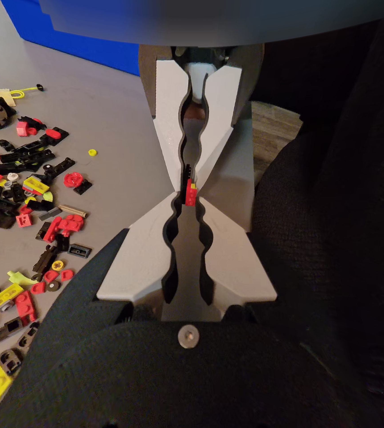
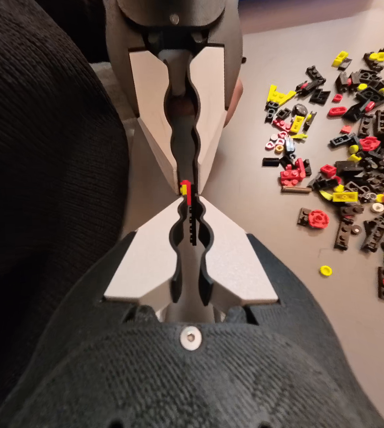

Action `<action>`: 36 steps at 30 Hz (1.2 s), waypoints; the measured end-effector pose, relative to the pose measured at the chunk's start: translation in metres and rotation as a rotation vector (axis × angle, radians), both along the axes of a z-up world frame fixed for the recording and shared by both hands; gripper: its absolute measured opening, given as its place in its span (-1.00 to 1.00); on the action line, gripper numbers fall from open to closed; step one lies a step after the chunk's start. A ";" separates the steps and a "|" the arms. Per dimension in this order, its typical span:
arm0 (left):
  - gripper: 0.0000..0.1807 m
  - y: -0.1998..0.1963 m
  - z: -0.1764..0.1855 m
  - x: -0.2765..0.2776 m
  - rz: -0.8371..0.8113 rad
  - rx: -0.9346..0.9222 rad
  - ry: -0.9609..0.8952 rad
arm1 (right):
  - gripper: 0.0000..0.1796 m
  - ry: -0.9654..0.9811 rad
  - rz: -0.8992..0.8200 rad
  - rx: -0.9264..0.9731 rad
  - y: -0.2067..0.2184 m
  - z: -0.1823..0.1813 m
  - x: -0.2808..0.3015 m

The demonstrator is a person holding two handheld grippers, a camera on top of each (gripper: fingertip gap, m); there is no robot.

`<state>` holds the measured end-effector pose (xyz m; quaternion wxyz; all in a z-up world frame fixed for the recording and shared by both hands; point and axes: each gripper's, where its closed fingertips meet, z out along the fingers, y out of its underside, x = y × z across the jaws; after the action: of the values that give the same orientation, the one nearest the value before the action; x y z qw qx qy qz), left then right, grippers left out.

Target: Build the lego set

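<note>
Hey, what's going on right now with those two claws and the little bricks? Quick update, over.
Left gripper and right gripper tip to tip, both pinching one small assembly: black plate, red and yellow bricks. Loose bricks on table, clear of grippers.

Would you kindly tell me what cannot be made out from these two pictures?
1. Left wrist view: whether the left claw actually pinches the red piece; its tips crowd the contact.
2. Right wrist view: the face of the black plate in the right claw, seen edge-on.
3. Both views: the loose pile, cut by frame edges.
</note>
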<state>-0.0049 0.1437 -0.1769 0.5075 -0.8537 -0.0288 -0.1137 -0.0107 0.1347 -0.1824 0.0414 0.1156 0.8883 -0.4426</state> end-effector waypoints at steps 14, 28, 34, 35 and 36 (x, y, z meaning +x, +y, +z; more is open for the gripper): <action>-0.90 -0.005 0.026 -0.031 0.158 0.130 -0.113 | -0.56 -0.026 -0.221 -0.234 0.016 0.030 -0.043; -0.91 -0.006 0.056 -0.060 0.297 0.429 -0.932 | -0.58 0.284 -0.243 -0.367 0.022 0.075 -0.050; -0.91 -0.001 0.040 -0.052 0.303 0.354 -1.076 | -0.64 0.373 -0.189 -0.228 0.013 0.054 -0.047; -0.91 0.000 0.039 -0.050 0.298 0.348 -1.095 | -0.67 0.383 -0.178 -0.210 0.012 0.051 -0.046; -0.91 0.000 0.039 -0.049 0.295 0.343 -1.109 | -0.68 0.388 -0.168 -0.194 0.011 0.048 -0.045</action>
<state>-0.0535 0.1442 -0.1382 0.5578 -0.5596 -0.3887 -0.4739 -0.0561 0.1460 -0.1344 -0.1563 0.0971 0.8201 -0.5418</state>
